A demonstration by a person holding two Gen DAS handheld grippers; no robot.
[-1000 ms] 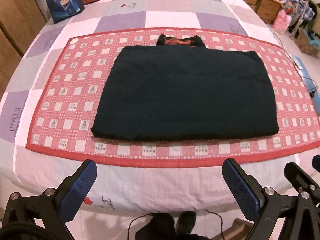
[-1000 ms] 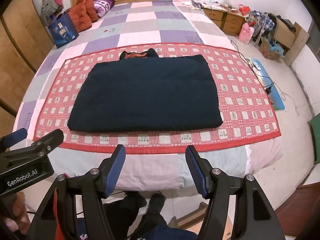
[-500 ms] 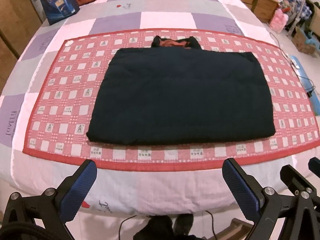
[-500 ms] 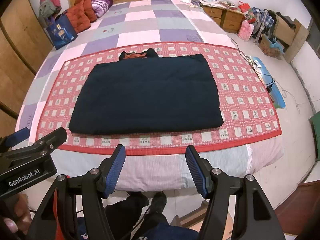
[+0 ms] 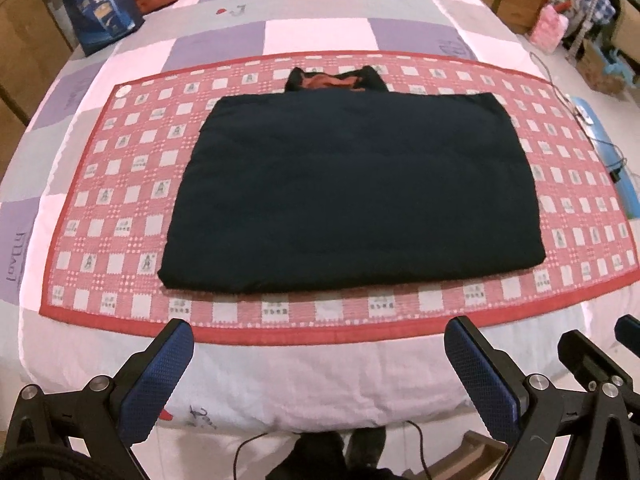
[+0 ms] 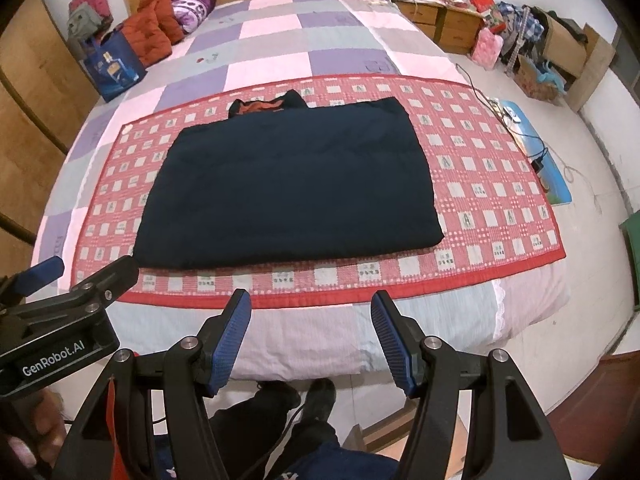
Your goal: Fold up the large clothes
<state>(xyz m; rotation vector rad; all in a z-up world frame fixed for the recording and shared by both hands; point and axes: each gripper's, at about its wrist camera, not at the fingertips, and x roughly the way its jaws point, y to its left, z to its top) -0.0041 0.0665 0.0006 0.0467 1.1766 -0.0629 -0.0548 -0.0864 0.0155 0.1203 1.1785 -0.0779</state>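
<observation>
While both tools hang above the foot of it, the big bed with its pink, purple and grey patchwork quilt [image 5: 320, 36] fills the view, and across it lies the red-and-white checked mat with a red border [image 5: 116, 196]. Square in the middle of that mat sits the dark navy padded garment [image 5: 352, 192], folded into a flat rectangle, its collar with a rust-orange lining poking out at the far edge [image 5: 334, 80]. It lies well apart from both tools, nothing touching it. Over on the far left corner of the bed stands a blue printed tote bag [image 6: 114, 68], with an orange-red puffy jacket [image 6: 152, 32] heaped beside it. Now the left gripper [image 5: 320, 344]: jaws wide apart, blue pads bare, holding nothing. The right gripper [image 6: 310, 320]: jaws apart too, though narrower, empty between the pads, with the bed's near edge showing through the gap.
</observation>
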